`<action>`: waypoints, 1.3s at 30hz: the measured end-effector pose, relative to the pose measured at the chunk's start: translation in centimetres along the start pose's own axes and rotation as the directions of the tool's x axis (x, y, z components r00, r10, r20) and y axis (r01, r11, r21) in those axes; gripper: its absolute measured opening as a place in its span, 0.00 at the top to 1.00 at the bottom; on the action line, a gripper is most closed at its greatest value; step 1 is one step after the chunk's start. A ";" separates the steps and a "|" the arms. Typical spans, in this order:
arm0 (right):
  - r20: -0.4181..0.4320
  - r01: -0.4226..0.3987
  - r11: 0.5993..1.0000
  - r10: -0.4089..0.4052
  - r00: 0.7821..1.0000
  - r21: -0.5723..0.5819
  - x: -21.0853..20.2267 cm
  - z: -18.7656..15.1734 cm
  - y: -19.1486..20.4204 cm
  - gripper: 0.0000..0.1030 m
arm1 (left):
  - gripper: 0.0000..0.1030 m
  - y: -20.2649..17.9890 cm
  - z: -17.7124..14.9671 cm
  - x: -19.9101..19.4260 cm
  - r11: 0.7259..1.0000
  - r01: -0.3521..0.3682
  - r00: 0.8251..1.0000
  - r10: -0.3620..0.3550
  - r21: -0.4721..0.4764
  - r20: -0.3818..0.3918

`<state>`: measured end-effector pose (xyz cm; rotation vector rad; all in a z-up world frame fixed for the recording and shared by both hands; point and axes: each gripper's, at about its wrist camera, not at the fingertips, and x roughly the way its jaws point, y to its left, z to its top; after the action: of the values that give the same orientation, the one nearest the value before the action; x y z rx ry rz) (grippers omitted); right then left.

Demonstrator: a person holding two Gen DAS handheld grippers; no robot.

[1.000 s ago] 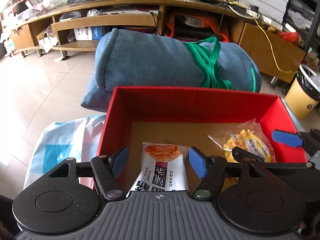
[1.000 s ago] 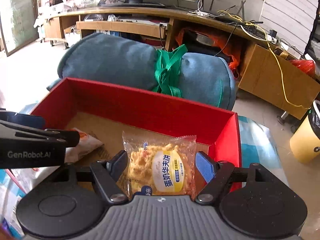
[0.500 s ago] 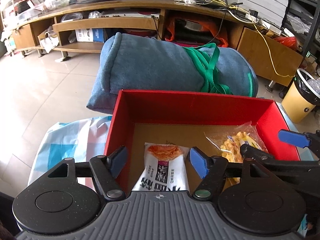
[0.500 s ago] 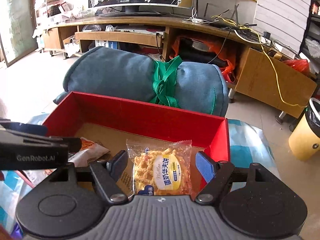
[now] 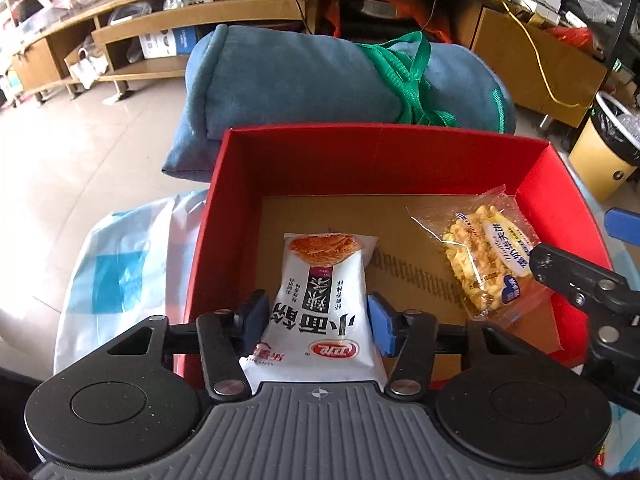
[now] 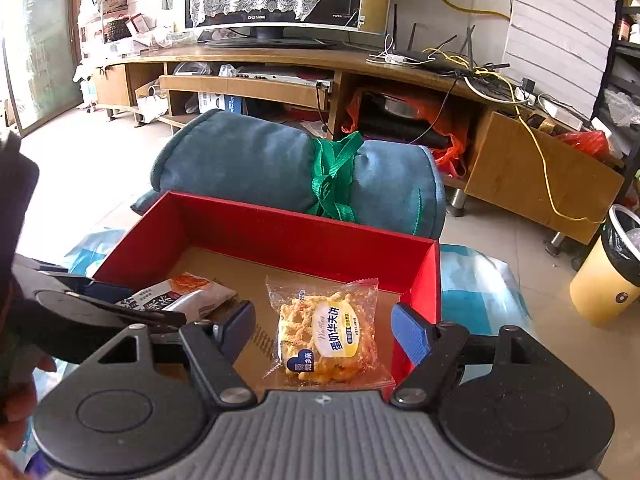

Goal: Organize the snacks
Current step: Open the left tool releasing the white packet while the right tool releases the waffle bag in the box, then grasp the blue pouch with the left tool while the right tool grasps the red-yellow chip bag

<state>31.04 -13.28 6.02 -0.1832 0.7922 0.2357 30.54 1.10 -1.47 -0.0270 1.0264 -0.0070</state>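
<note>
A: Start nearest. What is the left gripper (image 5: 318, 320) doing?

B: Its jaws are closing, with the white snack packet (image 5: 320, 304) between them. The blue pads sit right at the packet's two side edges; whether they press yet I cannot tell. The packet lies at the near-left of the red box (image 5: 376, 152), partly over the near wall.

A: And the right gripper (image 6: 324, 330)?

B: Jaws stand apart at a middling width, holding nothing. The clear packet of yellow waffle biscuits (image 6: 330, 330) lies below and between the pads on the brown cardboard floor, with a gap on each side. It sits in the near-right of the red box, just beside the right wall.

A: Do the two packets touch?

B: No, bare cardboard lies between them.

A: What does the red box rest on?

B: A blue-and-white plastic sheet (image 5: 120, 264) that shows on either side of it.

A: Beyond the box?

B: A rolled blue cushion (image 6: 248, 160) tied with a green strap (image 6: 332, 176) lies just behind the far wall. Farther back from the box runs a low wooden TV cabinet (image 6: 280, 60) with a screen on top. To the far right of the box stands a yellow bin (image 6: 608, 272) on the tiled floor.
</note>
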 end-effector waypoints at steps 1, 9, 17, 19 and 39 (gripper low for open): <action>-0.001 0.000 1.000 0.000 1.000 0.004 0.1 0.0 -0.1 0.32 | 0.43 -0.1 0.0 0.1 1.000 -0.001 1.000 0.001 -0.002 0.000; -0.015 0.001 1.000 -0.001 1.000 0.013 0.2 -0.2 -0.1 0.32 | 0.37 -0.4 0.1 0.4 1.000 -0.007 1.000 0.006 0.011 0.019; -0.024 0.012 1.000 -0.011 1.000 0.016 -0.6 -0.9 0.0 0.32 | 0.30 -0.5 -0.3 -1.3 1.000 -0.004 0.998 0.003 0.019 0.055; -0.029 0.019 1.000 -0.018 0.999 0.024 -0.9 -1.1 -0.2 0.32 | 0.30 -0.3 -0.4 -1.6 1.000 0.000 0.998 -0.001 0.017 0.057; -0.107 0.019 1.000 -0.017 0.994 0.017 -4.0 -5.4 -0.3 0.32 | 0.26 2.1 -4.7 -6.0 0.997 0.074 0.996 -0.073 -0.031 0.053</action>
<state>24.73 -15.52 5.26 -0.1869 0.8986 0.2026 23.44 3.26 1.14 -0.0941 0.9728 -0.0564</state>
